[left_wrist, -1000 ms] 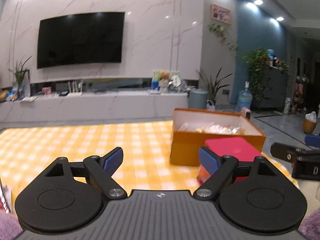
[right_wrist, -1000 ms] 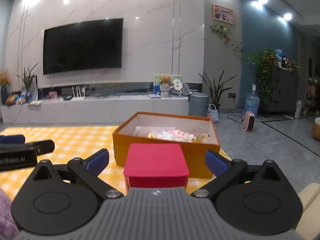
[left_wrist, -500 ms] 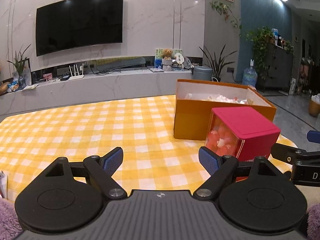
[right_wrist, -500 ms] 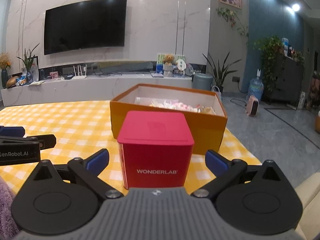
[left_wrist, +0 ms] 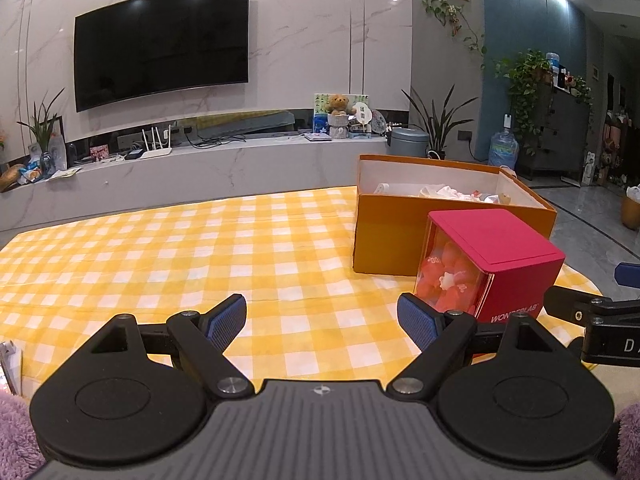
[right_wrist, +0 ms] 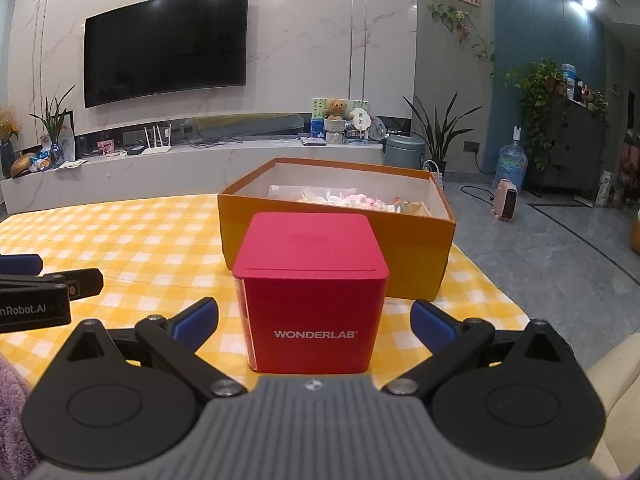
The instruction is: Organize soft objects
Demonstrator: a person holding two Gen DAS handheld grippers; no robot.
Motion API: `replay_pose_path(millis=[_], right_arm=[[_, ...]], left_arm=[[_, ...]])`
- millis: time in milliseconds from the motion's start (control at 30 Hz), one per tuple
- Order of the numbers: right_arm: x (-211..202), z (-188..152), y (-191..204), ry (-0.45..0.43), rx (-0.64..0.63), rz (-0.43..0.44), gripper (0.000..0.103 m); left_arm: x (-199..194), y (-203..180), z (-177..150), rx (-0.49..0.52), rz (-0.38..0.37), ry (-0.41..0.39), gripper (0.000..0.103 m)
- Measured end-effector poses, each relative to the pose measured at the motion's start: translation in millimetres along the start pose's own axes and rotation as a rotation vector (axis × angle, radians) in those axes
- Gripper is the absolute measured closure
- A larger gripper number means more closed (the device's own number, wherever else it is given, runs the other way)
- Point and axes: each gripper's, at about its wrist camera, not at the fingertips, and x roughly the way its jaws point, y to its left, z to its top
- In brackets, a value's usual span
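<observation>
A red cube box [right_wrist: 310, 288] marked WONDERLAB stands on the yellow checked cloth [left_wrist: 160, 260]. Its clear side shows red and pink soft pieces in the left wrist view, red cube box [left_wrist: 486, 264]. Behind it sits an open orange box [right_wrist: 416, 256] with pale soft items inside, orange box [left_wrist: 384, 232]. My right gripper [right_wrist: 314, 320] is open, its blue pads on either side of the red box without touching it. My left gripper [left_wrist: 322, 318] is open over bare cloth, left of the red box.
The cloth's right edge [right_wrist: 492, 280] drops to a grey tiled floor. A long white TV bench [left_wrist: 200, 172] and a wall TV [left_wrist: 160, 44] lie beyond the table. Purple fleece sleeves [left_wrist: 16, 436] show at the lower corners. A pink heater [right_wrist: 506, 202] stands on the floor.
Both cameras have risen and tipped down, so more of the table and the red box's front shows. Both grippers stay open.
</observation>
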Motion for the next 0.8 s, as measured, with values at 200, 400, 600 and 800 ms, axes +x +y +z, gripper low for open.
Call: replay_pose_path(millis=[200, 400, 600, 800], right_arm=[[-2.3, 0.8, -2.3, -0.006, 0.010, -0.003, 0.003], [-2.2, 1.1, -3.6, -0.005, 0.019, 0.001, 0.003], [-2.4, 1.0, -4.7, -0.008, 0.027, 0.003, 0.003], [-2.2, 0.9, -4.9, -0.007, 0.026, 0.005, 0.003]], left_arm=[[-2.9, 3.0, -1.3, 0.000, 0.006, 0.004, 0.003], [-4.3, 3.3, -0.8, 0.000, 0.011, 0.015, 0.003], [-5.0, 4.3, 0.4, -0.003, 0.016, 0.013, 0.003], [-5.0, 4.8, 0.6, -0.002, 0.014, 0.013, 0.003]])
